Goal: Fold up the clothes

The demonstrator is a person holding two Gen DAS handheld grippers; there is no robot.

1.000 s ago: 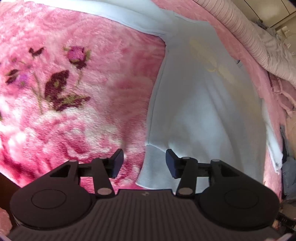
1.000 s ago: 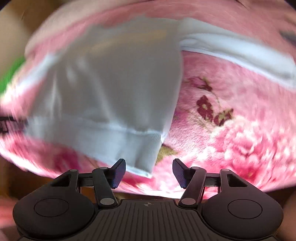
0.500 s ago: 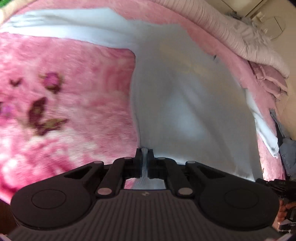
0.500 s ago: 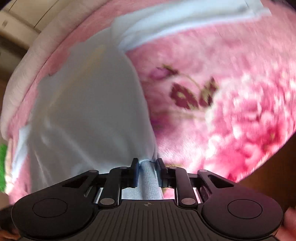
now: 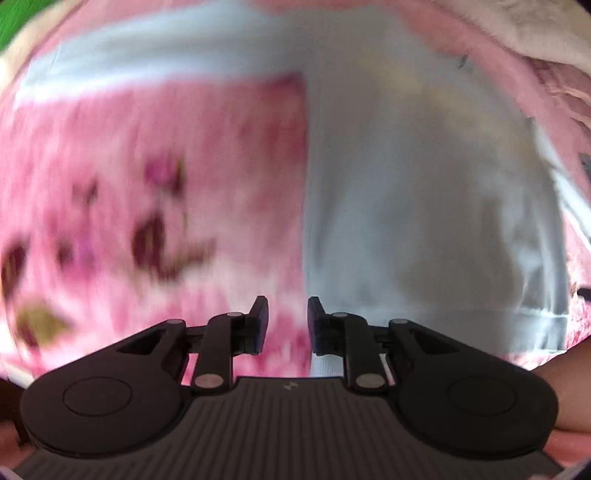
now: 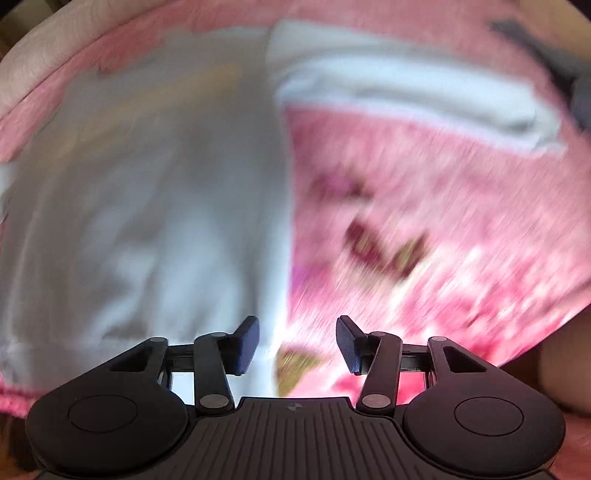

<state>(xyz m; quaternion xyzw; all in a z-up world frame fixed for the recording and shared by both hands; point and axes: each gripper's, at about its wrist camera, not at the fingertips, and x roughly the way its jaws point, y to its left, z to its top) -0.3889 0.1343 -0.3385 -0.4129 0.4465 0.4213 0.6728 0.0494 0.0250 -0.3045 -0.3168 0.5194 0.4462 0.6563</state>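
Note:
A pale blue sweatshirt lies flat on the pink flowered blanket. In the left wrist view its left edge runs down to a hem corner beside the right finger. My left gripper hangs over that corner with its jaws opening; only blanket shows in the gap. In the right wrist view the sweatshirt fills the left half, with one sleeve stretched to the right. My right gripper is wide and still opening above the other hem corner, and its pads touch no cloth. Both views are blurred.
A pale bedding roll lies along the blanket's far edge at the top right. Something green shows at the top left corner. A dark grey item lies beyond the sleeve's end.
Half a second ago each gripper was shut on a hem corner. Both have let go and risen a little, and the sweatshirt's hem lies down on the blanket.

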